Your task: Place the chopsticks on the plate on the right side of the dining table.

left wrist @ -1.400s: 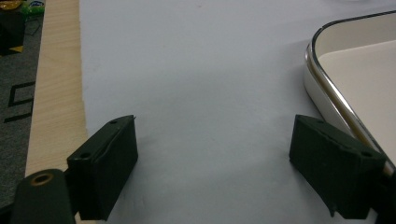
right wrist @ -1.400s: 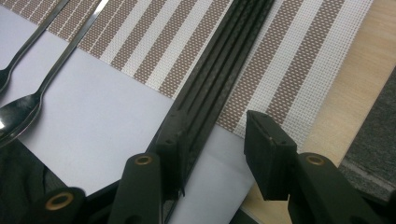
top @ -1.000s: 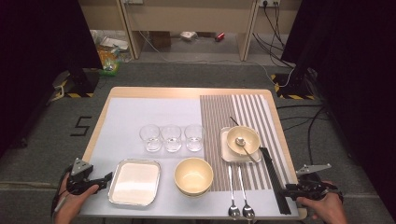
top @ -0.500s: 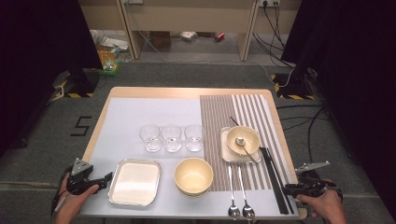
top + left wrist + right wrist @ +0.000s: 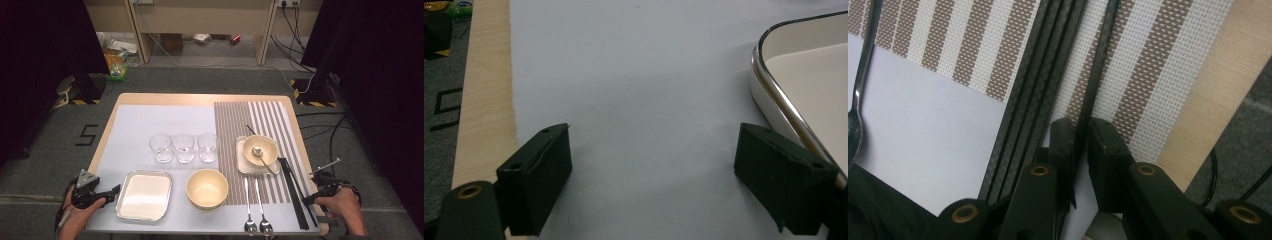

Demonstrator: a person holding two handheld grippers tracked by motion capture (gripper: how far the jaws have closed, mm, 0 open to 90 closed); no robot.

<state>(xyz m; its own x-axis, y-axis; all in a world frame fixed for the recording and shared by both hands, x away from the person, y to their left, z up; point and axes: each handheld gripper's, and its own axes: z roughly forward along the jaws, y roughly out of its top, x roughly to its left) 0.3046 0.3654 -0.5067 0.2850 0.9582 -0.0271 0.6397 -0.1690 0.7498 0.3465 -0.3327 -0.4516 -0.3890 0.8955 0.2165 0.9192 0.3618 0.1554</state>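
1. Single black chopstick (image 5: 1093,80) pinched between the jaws of the right hand-held gripper (image 5: 1080,145), lying on the striped placemat (image 5: 1153,85) at the near right corner of the counter (image 5: 200,99).
2. Just left of it, touching or nearly so, a bundle of further black chopsticks (image 5: 1035,95), running the same way along the mat.
3. In the high view, same right hand-held gripper (image 5: 316,195) at the counter's right edge, gripped by a hand (image 5: 345,210), jaws nearly together around the stick.
4. Two spoons (image 5: 256,220) near the chopsticks, to their left; beyond them a bowl with a spoon (image 5: 261,150) on a small square plate.
5. Cream bowl (image 5: 207,188) at front centre, three glasses (image 5: 184,148) in a row behind it.
6. Left hand-held gripper (image 5: 654,165) wide apart, holding nothing, low over the pale mat, right jaw just beside the rim of the metal-edged tray (image 5: 784,110).
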